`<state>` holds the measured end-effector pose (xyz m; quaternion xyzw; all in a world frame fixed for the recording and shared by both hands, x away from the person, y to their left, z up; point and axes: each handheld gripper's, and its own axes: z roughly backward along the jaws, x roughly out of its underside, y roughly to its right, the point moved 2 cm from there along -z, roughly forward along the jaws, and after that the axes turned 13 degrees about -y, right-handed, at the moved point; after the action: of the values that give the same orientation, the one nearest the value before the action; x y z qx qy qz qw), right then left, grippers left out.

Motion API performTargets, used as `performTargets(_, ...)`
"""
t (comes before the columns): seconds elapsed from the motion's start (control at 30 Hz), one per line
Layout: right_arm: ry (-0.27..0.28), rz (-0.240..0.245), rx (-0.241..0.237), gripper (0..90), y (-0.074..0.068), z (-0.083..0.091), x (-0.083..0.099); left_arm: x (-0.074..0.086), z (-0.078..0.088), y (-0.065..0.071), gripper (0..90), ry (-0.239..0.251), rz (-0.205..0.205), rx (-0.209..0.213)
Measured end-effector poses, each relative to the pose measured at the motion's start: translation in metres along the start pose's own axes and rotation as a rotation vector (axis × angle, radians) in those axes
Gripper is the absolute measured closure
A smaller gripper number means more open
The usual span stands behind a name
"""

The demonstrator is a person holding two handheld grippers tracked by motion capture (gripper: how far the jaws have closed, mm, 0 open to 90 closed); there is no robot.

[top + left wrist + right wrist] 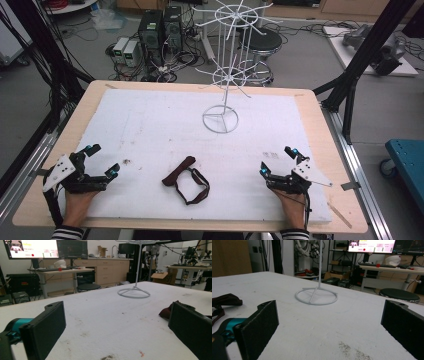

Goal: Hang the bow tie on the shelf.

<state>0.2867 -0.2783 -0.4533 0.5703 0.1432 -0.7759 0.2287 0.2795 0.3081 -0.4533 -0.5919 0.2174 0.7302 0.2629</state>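
Left hand-held gripper (102, 161) released, right hand-held gripper (276, 161) released, dark strap (186, 178) between them, white wire rack (223, 75) beyond

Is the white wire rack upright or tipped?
Upright. The white wire rack stands on its ring base, flat on the white mat, its pole vertical in both gripper views.

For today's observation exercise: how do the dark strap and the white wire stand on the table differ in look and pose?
The dark strap is soft, maroon-black and lies flat in a loose loop; the white wire stand is rigid and stands upright on a ring base. The strap lies near the person, between the two grippers; the stand sits farther back. Both rest on the white foam board, untouched.
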Motion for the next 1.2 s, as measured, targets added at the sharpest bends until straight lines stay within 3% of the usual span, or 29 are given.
performTargets(0.6, -0.003, 0.000, 0.000, 0.6, -0.001, 0.000, 0.000, -0.001, 0.000, -0.001, 1.7, -0.012, -0.007, 0.007)
performTargets(0.73, -0.003, 0.001, 0.000, 0.6, -0.001, 0.000, 0.000, -0.006, 0.001, -0.001, 1.7, -0.030, -0.018, 0.033)
performTargets(1.0, -0.001, 0.001, 0.000, 0.6, 0.000, 0.000, 0.000, -0.032, 0.002, 0.004, 1.7, -0.079, -0.077, 0.099)
performTargets(1.2, -0.003, -0.007, -0.001, 0.6, -0.001, 0.000, 0.000, -0.051, -0.002, 0.011, 1.7, -0.164, -0.140, 0.143)
